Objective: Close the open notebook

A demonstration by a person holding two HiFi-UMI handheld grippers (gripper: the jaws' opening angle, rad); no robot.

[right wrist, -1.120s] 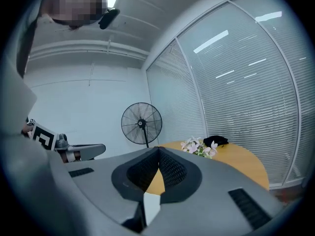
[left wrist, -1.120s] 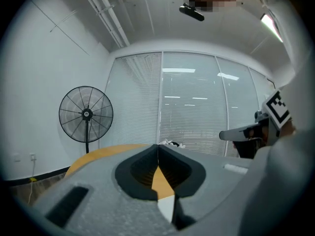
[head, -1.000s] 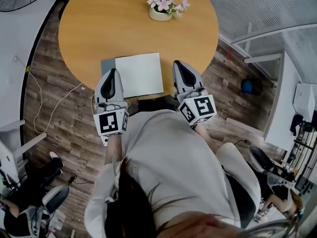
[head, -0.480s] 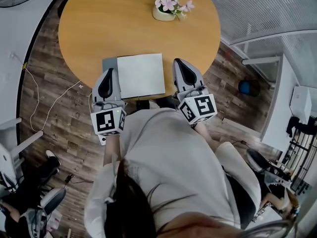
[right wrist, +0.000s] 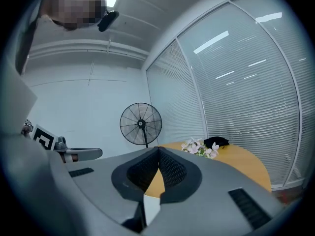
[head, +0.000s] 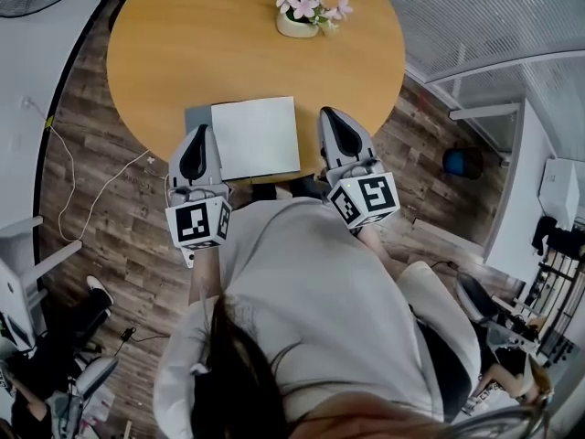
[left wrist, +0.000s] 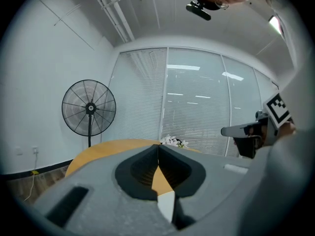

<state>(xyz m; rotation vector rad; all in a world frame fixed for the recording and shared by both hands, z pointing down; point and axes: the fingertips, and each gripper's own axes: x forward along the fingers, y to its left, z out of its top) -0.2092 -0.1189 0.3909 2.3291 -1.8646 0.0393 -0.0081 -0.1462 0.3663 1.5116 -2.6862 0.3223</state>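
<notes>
The notebook (head: 254, 137) lies at the near edge of the round wooden table (head: 183, 44), a white page facing up and a grey strip of cover (head: 196, 117) showing along its left side. My left gripper (head: 205, 133) hovers at the notebook's left edge, jaws together and empty. My right gripper (head: 326, 117) is just off the notebook's right edge, also shut on nothing. In the left gripper view the jaws (left wrist: 158, 147) meet at the tips over the tabletop. The right gripper view shows its jaws (right wrist: 158, 149) closed the same way.
A small pot of pink and white flowers (head: 300, 12) stands at the table's far side, with a dark object (right wrist: 215, 142) behind it. A standing fan (left wrist: 89, 108) is on the floor to the left. Cables (head: 82, 190) and chairs (head: 27, 273) lie around the table.
Only the head view has shifted slightly; both grippers stay beside the notebook, and the notebook has not moved.
</notes>
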